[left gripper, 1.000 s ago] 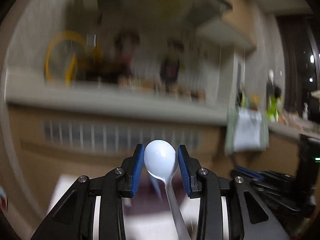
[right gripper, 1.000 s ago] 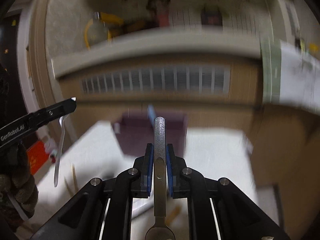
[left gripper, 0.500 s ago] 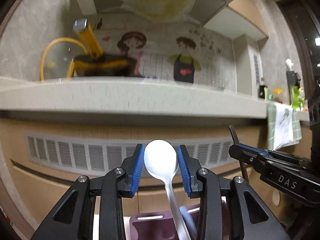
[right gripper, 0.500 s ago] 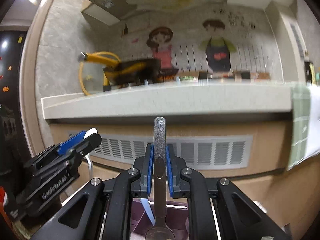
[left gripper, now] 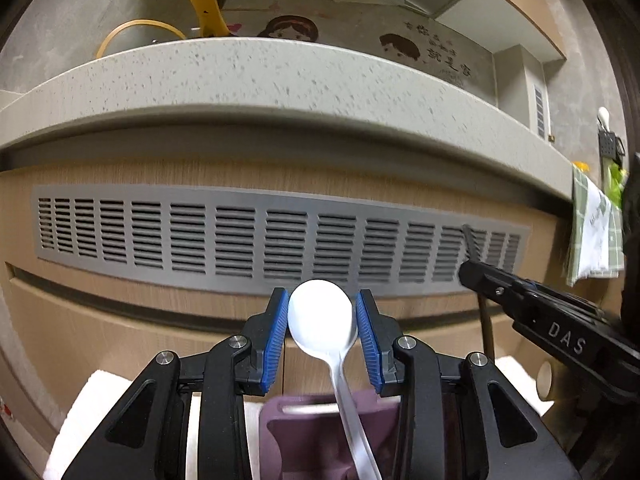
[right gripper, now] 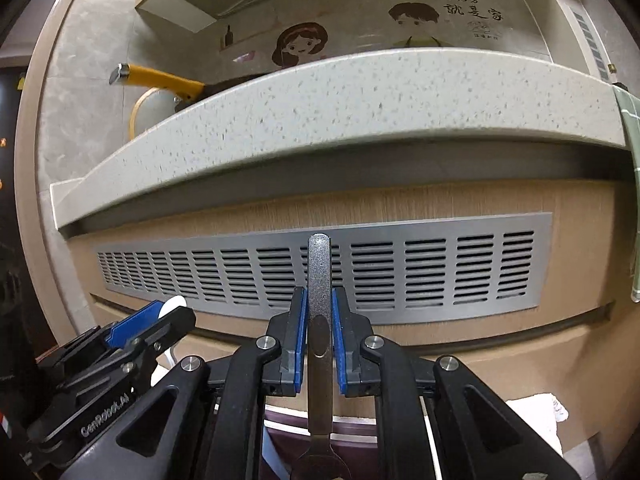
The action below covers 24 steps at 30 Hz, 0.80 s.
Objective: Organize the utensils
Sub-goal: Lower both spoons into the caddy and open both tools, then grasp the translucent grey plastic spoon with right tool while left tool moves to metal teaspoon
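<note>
In the left wrist view my left gripper [left gripper: 322, 336] is shut on the bowl of a white plastic spoon [left gripper: 320, 316], whose handle slants down over a purple utensil box [left gripper: 312, 436]. My right gripper [right gripper: 319, 320] is shut on the handle of a metal spoon [right gripper: 319, 276]; the handle end points forward and the bowl end hangs over the purple box [right gripper: 360, 426]. The two grippers are side by side: the right gripper [left gripper: 466, 270] shows at the right of the left wrist view, and the left gripper [right gripper: 172, 316] at the lower left of the right wrist view.
Close ahead is a wooden cabinet front with a grey vent grille [left gripper: 256, 240] under a speckled counter edge [left gripper: 280, 76]. A white cloth [left gripper: 92, 400] lies under the box. A green towel [left gripper: 596, 232] hangs at the right. A yellow-handled pan [right gripper: 160, 78] sits on the counter.
Both grippers have moved forward and down toward the cabinet front; the counter edge now sits higher and closer. The purple box has come under them. Both grips are unchanged.
</note>
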Available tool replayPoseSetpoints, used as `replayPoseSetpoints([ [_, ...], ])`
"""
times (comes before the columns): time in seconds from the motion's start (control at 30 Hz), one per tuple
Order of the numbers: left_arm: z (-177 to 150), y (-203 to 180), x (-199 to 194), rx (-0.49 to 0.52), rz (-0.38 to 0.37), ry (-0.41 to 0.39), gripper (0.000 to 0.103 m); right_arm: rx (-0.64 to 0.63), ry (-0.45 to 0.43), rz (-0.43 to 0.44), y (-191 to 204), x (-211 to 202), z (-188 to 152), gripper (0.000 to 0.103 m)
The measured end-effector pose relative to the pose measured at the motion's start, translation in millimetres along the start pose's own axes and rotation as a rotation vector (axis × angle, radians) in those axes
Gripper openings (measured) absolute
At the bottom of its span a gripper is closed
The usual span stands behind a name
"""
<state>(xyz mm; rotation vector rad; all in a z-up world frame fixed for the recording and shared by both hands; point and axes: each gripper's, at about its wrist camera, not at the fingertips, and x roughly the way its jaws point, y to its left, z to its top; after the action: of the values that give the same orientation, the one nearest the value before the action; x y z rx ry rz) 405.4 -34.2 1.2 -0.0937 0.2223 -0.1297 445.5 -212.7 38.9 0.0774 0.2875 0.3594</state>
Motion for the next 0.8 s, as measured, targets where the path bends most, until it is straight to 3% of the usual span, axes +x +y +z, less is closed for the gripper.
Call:
replayPoseSetpoints([
  [0.17,-12,0,-2,0.004,-0.060,0.095,0.037,0.091,0.207,0.119,-18,-2,-13,0.016],
  [0.33,-6,8,-23,-0.046,-0.068,0.138,0.043,0.077,0.195,0.053,-26,-44,-14,0.018],
  [0.57,11,29,-98,-0.095,-0.035,0.133,0.044,-0.018,0.213,-0.008,-6,-106,-11,0.018],
  [0.8,-16,49,-174,-0.069,-0.023,0.258,0.044,-0.067,0.278,0.016,12,-163,-27,0.018],
])
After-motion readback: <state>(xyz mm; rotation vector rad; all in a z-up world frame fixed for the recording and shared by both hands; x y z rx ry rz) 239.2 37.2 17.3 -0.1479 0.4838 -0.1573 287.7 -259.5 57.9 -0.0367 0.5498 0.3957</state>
